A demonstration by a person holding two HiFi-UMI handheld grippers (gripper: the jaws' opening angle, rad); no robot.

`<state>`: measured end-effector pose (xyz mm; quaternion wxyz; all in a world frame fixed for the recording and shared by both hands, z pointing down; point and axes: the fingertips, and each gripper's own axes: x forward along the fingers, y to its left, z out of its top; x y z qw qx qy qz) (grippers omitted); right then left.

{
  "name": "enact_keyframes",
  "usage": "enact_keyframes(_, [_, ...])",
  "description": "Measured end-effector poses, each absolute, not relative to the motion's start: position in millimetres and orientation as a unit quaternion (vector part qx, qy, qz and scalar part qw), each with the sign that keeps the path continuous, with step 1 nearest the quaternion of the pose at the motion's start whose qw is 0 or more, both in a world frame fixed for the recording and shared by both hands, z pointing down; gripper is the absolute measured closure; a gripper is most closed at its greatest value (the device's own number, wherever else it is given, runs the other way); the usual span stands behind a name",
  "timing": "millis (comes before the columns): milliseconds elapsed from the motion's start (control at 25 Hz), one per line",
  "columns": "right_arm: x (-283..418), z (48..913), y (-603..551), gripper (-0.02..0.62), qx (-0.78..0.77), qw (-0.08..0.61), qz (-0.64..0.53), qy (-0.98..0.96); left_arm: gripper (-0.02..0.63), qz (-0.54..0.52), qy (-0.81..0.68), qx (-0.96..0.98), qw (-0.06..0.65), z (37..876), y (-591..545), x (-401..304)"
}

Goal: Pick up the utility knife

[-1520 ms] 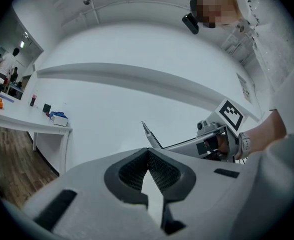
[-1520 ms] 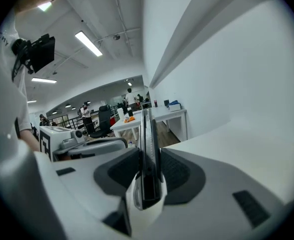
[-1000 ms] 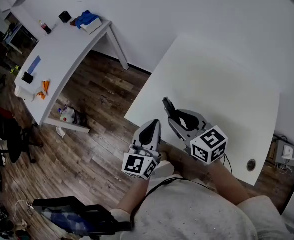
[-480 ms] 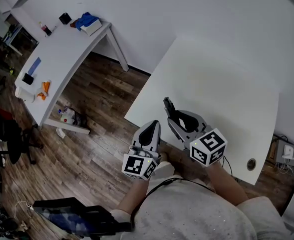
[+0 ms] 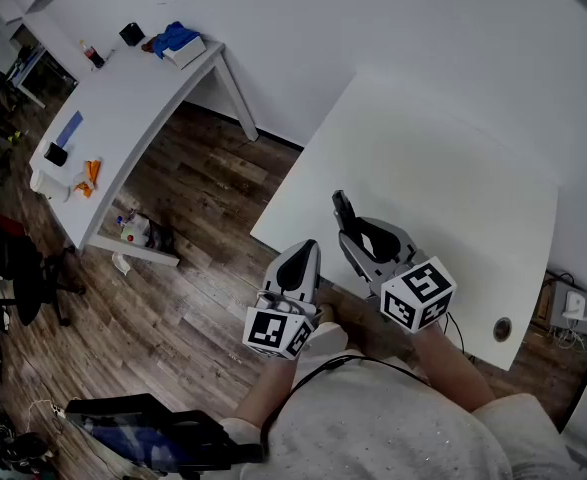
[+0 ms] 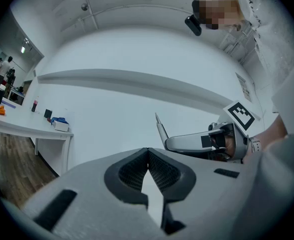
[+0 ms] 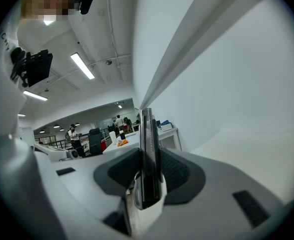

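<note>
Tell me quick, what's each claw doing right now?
Left claw: closed, nothing in it.
Right claw: closed on the utility knife.

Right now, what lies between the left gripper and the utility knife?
Nothing. In the head view the stretch from the left gripper to the utility knife shows only bare white table.

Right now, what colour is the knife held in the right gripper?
Black, or very dark grey; the knife shows best in the right gripper view.
</note>
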<state>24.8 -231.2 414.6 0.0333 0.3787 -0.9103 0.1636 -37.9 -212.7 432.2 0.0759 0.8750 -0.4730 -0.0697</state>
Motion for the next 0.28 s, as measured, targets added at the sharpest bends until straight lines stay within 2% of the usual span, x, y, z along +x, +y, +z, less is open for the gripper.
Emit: enact_keyframes(280, [26.5,413.2,-231.8,0.459,0.386,0.031,0.164,-0.907,0.598,-0.068,-0.473,0.875,0.075,428.4,-212.9,-38.1])
